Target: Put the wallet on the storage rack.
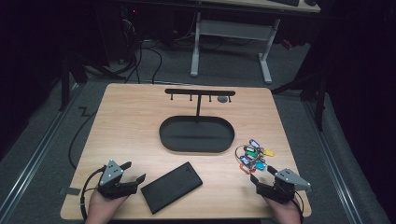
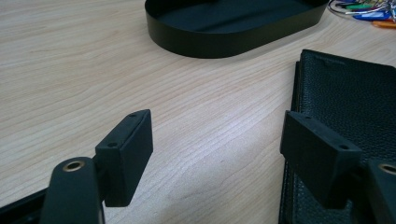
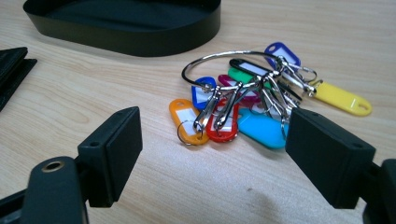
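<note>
The bunch of key tags (image 1: 252,157) lies on the wooden desk (image 1: 130,121) at its near right, just off the right end of the black oval tray (image 1: 196,134). In the right gripper view the bunch (image 3: 252,100) is a large metal ring with small clips that carry plastic tags in orange, red, blue, green, cyan and yellow; the yellow tag sticks out toward the right of that view. The tags lie flat and fanned out, the ring partly lifted over them.

The right gripper (image 1: 264,178) sits just on the near side of the bunch, held by a hand (image 1: 286,211) at the desk's front edge. Its jaws are released and spread wide, pointing at the tags without touching them; bare wood shows between the jaws.

To the left of the bunch, a black wallet (image 1: 172,187) lies flat on the desk, turned at an angle, between the two grippers. The left gripper (image 1: 133,171) rests near the wallet's left end, held by the other hand (image 1: 103,207). Its jaws are also released and wide apart: in the left gripper view one jaw stands over the wallet's grained edge (image 2: 345,98), the other over bare desk, and nothing is clasped.

Behind the tray rises a black T-shaped stand (image 1: 199,94) with small hooks under its crossbar.
</note>
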Action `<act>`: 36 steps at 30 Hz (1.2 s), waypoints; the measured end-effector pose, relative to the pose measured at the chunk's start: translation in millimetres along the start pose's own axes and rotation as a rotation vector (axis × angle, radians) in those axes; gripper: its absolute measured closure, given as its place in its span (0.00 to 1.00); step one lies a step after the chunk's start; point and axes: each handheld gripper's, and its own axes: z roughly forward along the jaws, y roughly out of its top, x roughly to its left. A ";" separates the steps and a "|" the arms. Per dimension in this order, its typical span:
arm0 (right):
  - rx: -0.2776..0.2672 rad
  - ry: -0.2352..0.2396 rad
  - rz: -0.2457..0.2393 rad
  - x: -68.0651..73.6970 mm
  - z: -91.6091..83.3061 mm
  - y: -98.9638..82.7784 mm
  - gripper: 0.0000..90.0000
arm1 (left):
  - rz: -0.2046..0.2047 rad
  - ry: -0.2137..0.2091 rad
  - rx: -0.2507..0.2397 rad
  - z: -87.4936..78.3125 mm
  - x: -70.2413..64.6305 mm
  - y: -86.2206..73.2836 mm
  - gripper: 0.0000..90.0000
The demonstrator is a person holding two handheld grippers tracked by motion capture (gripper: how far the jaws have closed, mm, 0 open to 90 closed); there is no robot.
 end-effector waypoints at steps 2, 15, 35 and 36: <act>0.005 -0.001 0.003 -0.1 0.3 -0.1 0.21 | 0.000 0.000 0.002 0.3 -0.1 0.0 0.29; -0.003 -0.003 0.005 -1.0 -1.6 -0.6 0.22 | 0.018 -0.026 -0.007 1.2 -5.1 2.1 0.32; -0.003 0.000 -0.002 -0.3 0.0 -0.5 0.22 | 0.333 -0.225 0.102 15.0 -96.6 10.6 0.32; -0.003 0.000 -0.002 -0.3 0.0 -0.4 0.22 | 0.366 -0.219 0.117 17.6 -102.0 9.5 0.33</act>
